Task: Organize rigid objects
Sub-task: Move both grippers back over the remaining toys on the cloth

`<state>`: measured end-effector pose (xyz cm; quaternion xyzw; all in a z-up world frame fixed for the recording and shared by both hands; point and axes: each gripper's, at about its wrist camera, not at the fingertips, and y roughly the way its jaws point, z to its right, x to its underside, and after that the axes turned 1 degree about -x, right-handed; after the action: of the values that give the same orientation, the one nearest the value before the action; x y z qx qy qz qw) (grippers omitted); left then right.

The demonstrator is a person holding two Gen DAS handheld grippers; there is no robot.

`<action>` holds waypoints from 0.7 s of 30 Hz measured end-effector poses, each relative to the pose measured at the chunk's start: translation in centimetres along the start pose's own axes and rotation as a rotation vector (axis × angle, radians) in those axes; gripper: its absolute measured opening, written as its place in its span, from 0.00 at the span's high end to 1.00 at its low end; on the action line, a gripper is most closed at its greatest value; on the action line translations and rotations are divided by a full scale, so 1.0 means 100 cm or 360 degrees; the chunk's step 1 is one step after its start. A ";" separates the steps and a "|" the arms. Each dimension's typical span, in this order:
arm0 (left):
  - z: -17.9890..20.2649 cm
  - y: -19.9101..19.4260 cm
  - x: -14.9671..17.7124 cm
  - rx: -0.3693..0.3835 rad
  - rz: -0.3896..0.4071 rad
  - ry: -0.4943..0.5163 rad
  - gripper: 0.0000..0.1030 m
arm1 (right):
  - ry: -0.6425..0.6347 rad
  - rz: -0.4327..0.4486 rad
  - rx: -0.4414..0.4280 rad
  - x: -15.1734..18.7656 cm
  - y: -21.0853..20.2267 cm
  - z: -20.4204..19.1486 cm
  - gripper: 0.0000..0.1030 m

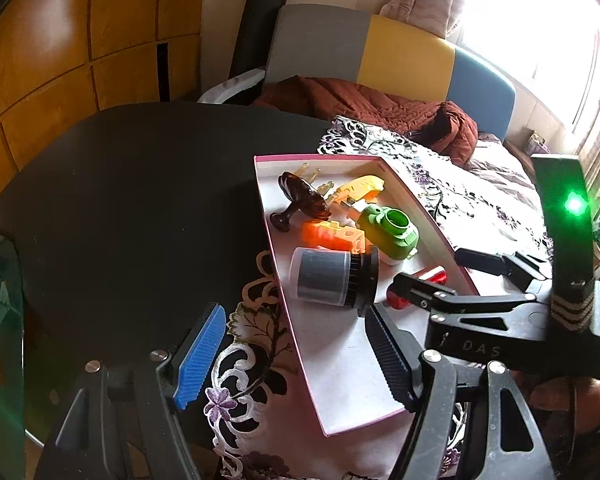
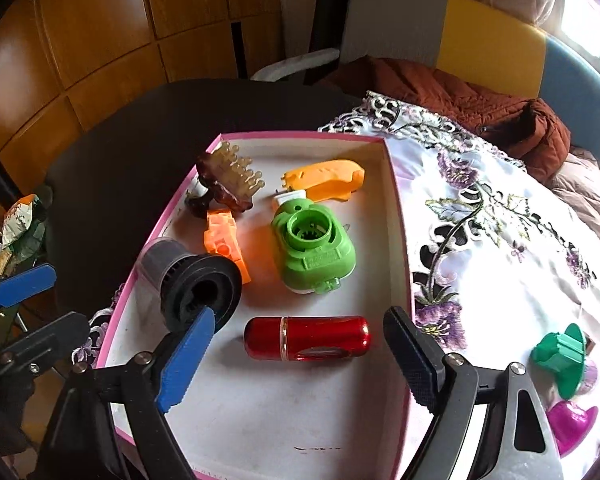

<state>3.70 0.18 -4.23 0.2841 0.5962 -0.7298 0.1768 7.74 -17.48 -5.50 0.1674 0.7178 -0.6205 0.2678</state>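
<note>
A pink-rimmed white box [image 2: 402,216] [image 1: 268,216] lies on the table. In it lie a red cylinder [image 2: 306,338] [image 1: 428,278], a black-and-grey round cap piece [image 2: 192,276] [image 1: 332,282], a green round-holed part [image 2: 314,246] [image 1: 390,230], an orange block [image 2: 224,240] [image 1: 332,236], a yellow-orange piece [image 2: 328,180] [image 1: 360,188] and a brown comb-like piece [image 2: 228,184] [image 1: 300,200]. My right gripper [image 2: 300,368] is open over the box, just short of the red cylinder. My left gripper [image 1: 296,356] is open over the box's left rim, holding nothing.
A green part [image 2: 564,356] and a magenta part [image 2: 572,426] lie on the floral cloth [image 2: 500,240] right of the box. The dark round table [image 1: 132,200] extends left. A brown jacket [image 1: 380,108] and a chair stand behind.
</note>
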 end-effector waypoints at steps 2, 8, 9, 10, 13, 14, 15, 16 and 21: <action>0.002 0.000 0.000 0.0002 0.0000 0.0007 0.29 | 0.0004 0.0020 0.0008 0.000 -0.005 0.002 0.14; 0.011 0.000 0.001 0.0007 -0.0005 0.0048 0.29 | 0.0037 0.0089 0.0031 -0.002 -0.024 0.015 0.12; 0.012 -0.001 0.001 0.0008 -0.0004 0.0055 0.29 | 0.0051 0.0101 0.0035 -0.002 -0.027 0.019 0.12; 0.014 -0.001 0.001 0.0011 -0.0004 0.0065 0.29 | 0.0063 0.0111 0.0039 -0.002 -0.029 0.023 0.12; 0.018 -0.001 0.001 0.0020 -0.0005 0.0079 0.29 | 0.0101 0.0141 0.0061 -0.004 -0.037 0.035 0.12; 0.020 -0.001 0.000 0.0021 -0.0007 0.0083 0.29 | 0.0111 0.0154 0.0074 -0.004 -0.041 0.041 0.12; 0.021 -0.001 0.000 0.0020 -0.0008 0.0088 0.29 | 0.0117 0.0165 0.0084 -0.004 -0.044 0.045 0.12; 0.023 -0.001 0.000 0.0020 -0.0008 0.0093 0.29 | 0.0126 0.0178 0.0097 -0.005 -0.047 0.051 0.12; 0.031 0.001 -0.003 0.0039 -0.0016 0.0124 0.29 | 0.0221 0.0247 0.0192 -0.008 -0.070 0.092 0.10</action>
<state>3.33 -2.91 -3.69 0.3112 0.5951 -0.7263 0.1463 5.98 -27.62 -0.25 0.2808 0.6808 -0.6269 0.2543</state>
